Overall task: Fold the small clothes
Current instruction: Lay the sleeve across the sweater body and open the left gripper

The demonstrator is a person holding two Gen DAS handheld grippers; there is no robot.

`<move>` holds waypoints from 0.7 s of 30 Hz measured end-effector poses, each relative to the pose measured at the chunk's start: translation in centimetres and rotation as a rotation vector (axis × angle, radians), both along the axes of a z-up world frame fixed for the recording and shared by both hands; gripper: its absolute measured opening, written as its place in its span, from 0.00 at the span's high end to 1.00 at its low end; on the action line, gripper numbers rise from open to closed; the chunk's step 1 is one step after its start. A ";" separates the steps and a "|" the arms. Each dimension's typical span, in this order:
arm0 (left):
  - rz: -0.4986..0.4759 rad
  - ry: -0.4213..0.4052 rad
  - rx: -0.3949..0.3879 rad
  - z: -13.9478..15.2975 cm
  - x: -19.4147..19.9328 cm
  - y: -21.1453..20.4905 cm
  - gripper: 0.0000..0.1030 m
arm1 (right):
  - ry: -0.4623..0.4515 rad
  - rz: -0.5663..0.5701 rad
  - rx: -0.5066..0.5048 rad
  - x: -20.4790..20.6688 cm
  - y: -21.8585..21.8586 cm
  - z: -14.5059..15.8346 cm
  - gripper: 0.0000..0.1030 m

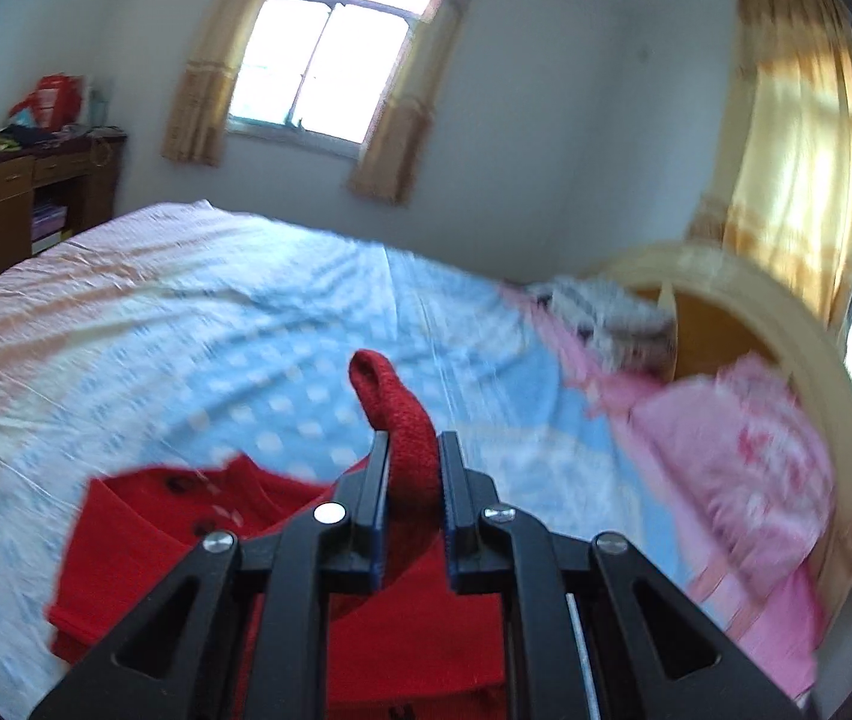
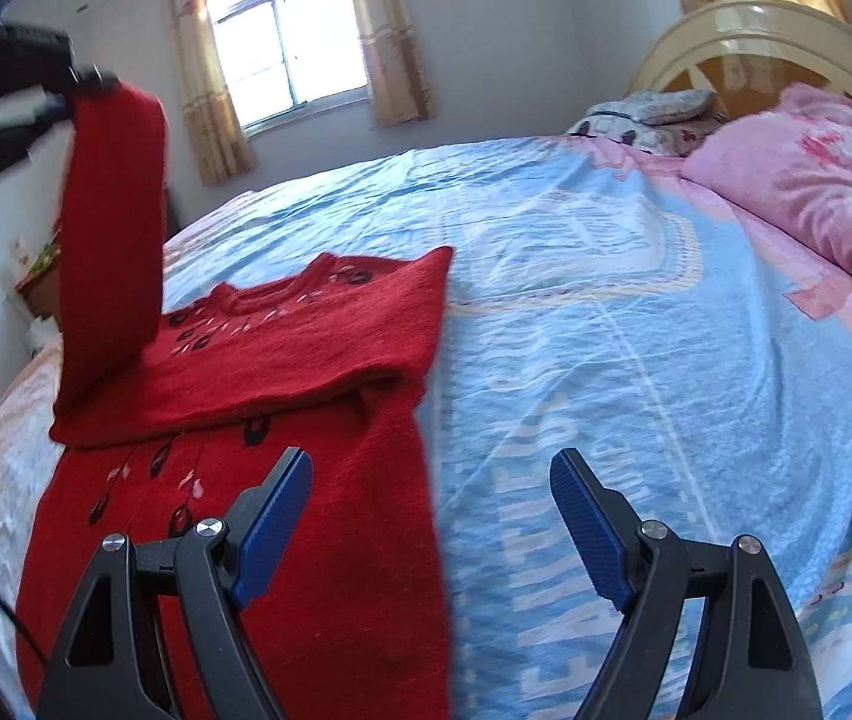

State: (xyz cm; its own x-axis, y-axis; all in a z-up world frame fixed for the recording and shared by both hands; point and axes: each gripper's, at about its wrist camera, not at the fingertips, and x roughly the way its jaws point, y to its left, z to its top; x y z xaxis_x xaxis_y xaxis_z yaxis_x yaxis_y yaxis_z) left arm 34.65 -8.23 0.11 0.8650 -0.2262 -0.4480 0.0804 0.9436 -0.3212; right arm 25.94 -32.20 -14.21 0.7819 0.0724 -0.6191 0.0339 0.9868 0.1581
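A red sweater (image 2: 282, 420) lies on the bed (image 2: 636, 324) near its left side in the right wrist view, long axis running from the camera toward the window (image 2: 288, 42), neck at the far end. Its top part is folded over the body. One sleeve (image 2: 114, 228) hangs lifted, cuff up. The left gripper (image 1: 414, 468) is clenched on that cuff. The right gripper (image 2: 432, 510) stands wide, holding nothing, one finger (image 2: 273, 525) above the hem area.

Black plastic right gripper (image 2: 432, 516), blue ribbed pads on fingers (image 2: 273, 531), silver screws, thin blk cable
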 end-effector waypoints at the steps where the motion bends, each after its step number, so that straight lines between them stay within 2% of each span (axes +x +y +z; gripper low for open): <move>1: -0.012 0.011 0.031 -1.1 0.4 -1.2 0.86 | 0.001 -0.015 0.009 0.1 -0.4 0.0 0.20; 5: -0.055 0.049 0.167 -5.2 1.6 -5.6 0.85 | 0.009 -0.052 0.031 0.5 -1.5 -0.4 0.20; 9: -0.096 0.133 0.224 -8.0 2.1 -7.1 0.77 | 0.016 -0.062 0.020 0.8 -1.9 -0.6 0.20; 12: -0.121 0.124 0.257 -8.2 0.6 -6.6 0.64 | 0.015 -0.060 0.003 0.8 -2.0 -0.6 0.20; 13: -0.118 0.105 0.271 -8.0 -0.3 -6.1 0.53 | 0.015 -0.061 0.001 0.9 -2.0 -0.6 0.20; 14: -0.109 0.083 0.282 -7.9 -1.2 -5.4 0.41 | 0.015 -0.061 0.003 0.9 -2.0 -0.6 0.20; 16: -0.064 0.026 0.323 -7.5 -3.7 -2.8 0.29 | 0.014 -0.059 0.006 0.8 -2.0 -0.6 0.20; 18: 0.009 0.012 0.390 -8.0 -5.4 0.1 0.25 | 0.009 -0.054 0.002 0.8 -1.9 -0.6 0.20; 21: 0.159 0.045 0.503 -9.5 -6.9 4.7 0.23 | -0.001 -0.037 -0.019 0.6 -1.3 -0.7 0.20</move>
